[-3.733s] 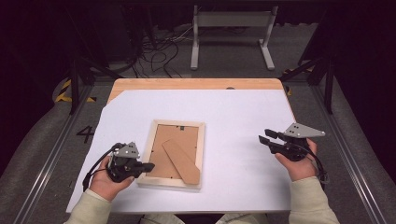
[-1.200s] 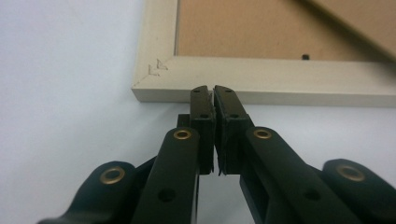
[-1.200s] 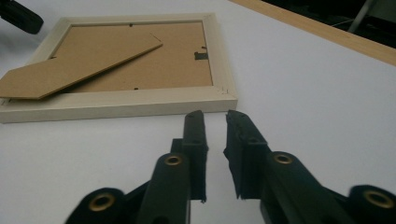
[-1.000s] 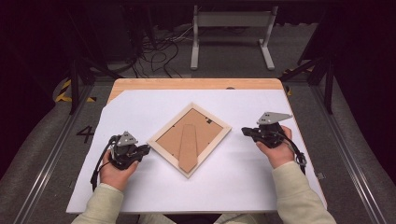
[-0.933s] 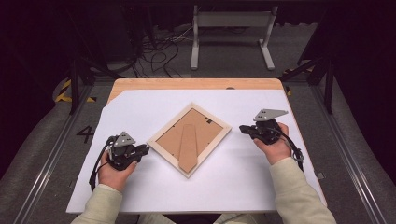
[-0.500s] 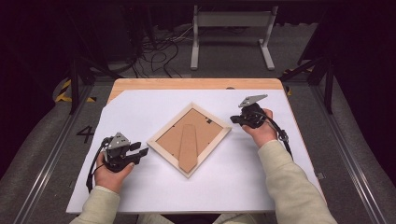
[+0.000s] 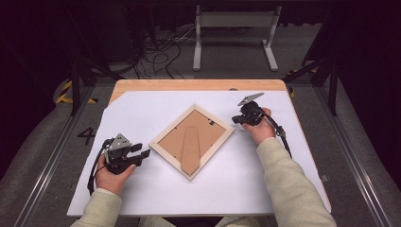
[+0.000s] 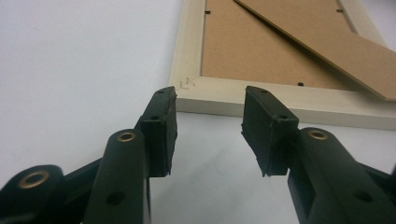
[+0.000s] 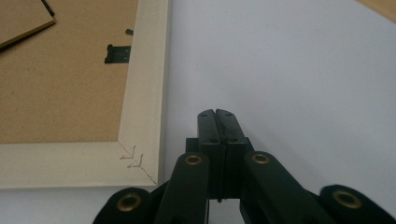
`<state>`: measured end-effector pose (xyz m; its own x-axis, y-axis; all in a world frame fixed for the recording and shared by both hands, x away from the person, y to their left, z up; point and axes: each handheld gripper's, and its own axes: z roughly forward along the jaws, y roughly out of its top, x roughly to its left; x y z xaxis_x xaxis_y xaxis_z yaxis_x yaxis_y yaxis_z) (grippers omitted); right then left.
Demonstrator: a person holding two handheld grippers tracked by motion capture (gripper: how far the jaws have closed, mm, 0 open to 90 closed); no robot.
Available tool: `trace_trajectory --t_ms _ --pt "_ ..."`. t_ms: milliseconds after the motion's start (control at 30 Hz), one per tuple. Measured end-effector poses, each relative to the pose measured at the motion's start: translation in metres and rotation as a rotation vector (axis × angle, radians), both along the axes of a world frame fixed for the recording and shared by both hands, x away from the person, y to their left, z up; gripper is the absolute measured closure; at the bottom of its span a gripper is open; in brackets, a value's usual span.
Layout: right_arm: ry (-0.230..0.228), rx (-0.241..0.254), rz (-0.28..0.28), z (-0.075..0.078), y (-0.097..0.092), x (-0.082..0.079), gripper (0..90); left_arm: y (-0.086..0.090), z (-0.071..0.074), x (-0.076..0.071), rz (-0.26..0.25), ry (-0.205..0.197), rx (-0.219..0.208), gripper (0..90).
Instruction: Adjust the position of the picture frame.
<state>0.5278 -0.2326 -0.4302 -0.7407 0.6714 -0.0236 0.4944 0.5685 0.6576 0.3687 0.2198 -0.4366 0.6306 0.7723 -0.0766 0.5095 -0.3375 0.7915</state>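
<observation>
High view: right gripper [image 7: 235, 119] has moved up to the frame's [image 7: 191, 141] right corner, jaws pressed together, empty.
Left gripper [image 7: 143, 153]: jaws just opened partway, nothing between, just short of frame's left corner.

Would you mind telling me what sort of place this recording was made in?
Probably a lab or studio recording bay rather than a home: a wooden table under a white sheet, loose cables on the grey floor, a metal stand behind, and dark surroundings.

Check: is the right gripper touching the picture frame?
Apart. The right gripper view shows the shut right gripper beside the picture frame, white sheet between them.
</observation>
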Motion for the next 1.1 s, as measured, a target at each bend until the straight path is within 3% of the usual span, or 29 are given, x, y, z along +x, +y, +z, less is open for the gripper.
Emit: trace_trajectory --t_ms 167,333,400,633,867,967,1100 --pt "0.015 -0.016 0.030 -0.003 0.001 0.001 90.0 0.002 -0.001 0.000 -0.015 -0.019 -0.031 54.3" --pt "0.060 -0.026 0.106 -0.007 0.006 -0.003 90.0 0.005 -0.002 0.002 -0.014 -0.028 -0.034 53.3" --pt "0.049 -0.060 0.120 -0.006 0.007 -0.005 90.0 0.006 -0.002 0.002 -0.006 -0.013 -0.036 53.1" --pt "0.098 -0.152 0.234 0.000 0.014 -0.023 90.0 0.014 -0.001 0.003 0.021 0.000 -0.047 51.8" --pt "0.118 -0.228 0.335 0.003 0.024 -0.044 90.0 0.022 -0.001 0.006 0.056 0.014 -0.059 54.7" --pt "0.104 -0.242 0.345 0.004 0.027 -0.048 90.0 0.024 0.000 0.007 0.082 0.018 -0.060 55.7" --pt "0.092 -0.212 0.326 0.006 0.021 -0.049 90.0 0.027 -0.001 0.008 0.107 0.031 -0.049 61.9"
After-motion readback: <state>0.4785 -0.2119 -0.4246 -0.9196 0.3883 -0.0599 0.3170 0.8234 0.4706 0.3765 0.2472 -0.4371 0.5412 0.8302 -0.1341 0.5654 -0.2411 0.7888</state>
